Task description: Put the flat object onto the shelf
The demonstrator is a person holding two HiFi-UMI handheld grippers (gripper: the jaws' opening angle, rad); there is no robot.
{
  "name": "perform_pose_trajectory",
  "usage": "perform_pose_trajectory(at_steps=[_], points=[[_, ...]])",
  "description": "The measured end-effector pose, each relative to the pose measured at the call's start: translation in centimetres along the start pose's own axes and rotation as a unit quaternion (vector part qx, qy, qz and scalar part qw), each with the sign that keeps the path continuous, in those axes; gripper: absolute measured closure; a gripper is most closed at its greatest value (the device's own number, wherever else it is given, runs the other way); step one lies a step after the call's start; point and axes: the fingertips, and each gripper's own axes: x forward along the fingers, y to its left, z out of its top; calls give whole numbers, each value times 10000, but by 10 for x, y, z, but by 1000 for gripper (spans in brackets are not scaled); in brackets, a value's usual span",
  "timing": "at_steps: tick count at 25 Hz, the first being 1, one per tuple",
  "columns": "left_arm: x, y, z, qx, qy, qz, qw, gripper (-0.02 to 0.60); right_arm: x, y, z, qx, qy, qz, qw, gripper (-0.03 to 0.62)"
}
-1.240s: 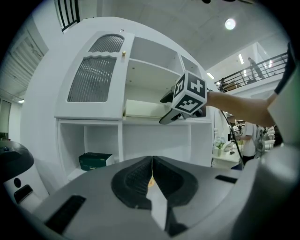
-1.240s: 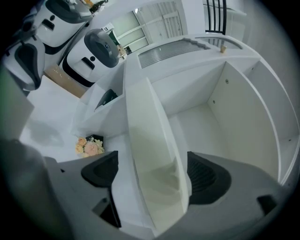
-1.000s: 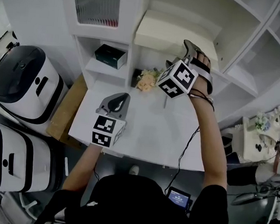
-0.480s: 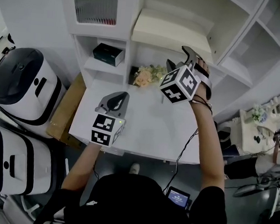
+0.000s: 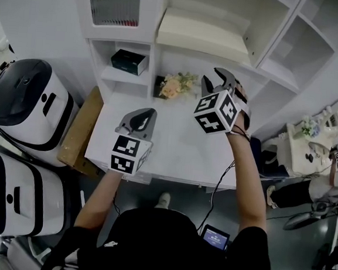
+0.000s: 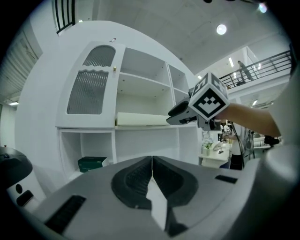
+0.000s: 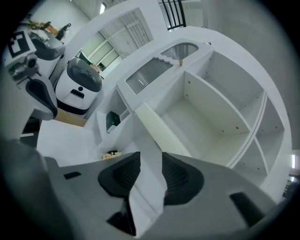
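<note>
Jaws of the left gripper (image 6: 152, 161) were pressed together, empty; right gripper (image 7: 150, 161) jaws were closing on nothing. Head view alone showed both above the white table (image 5: 173, 155), with the flat cream rectangular board (image 5: 201, 34) lying on the white shelf (image 5: 280, 76).

flat object (image 6: 140, 119) on shelf (image 6: 150, 128), flowers (image 5: 174, 86) on table (image 5: 174, 143)

Pale cream flat board (image 5: 201, 34) lying level along the white shelf (image 5: 269, 68), untouched
</note>
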Motion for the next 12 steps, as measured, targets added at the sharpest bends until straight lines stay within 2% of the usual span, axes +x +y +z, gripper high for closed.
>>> perform_pose_trajectory(at_steps=[12], points=[[-38,-25,-2,142,-34,-160,9998,577,-54,40,-27,1052,-99,100,9943,563]])
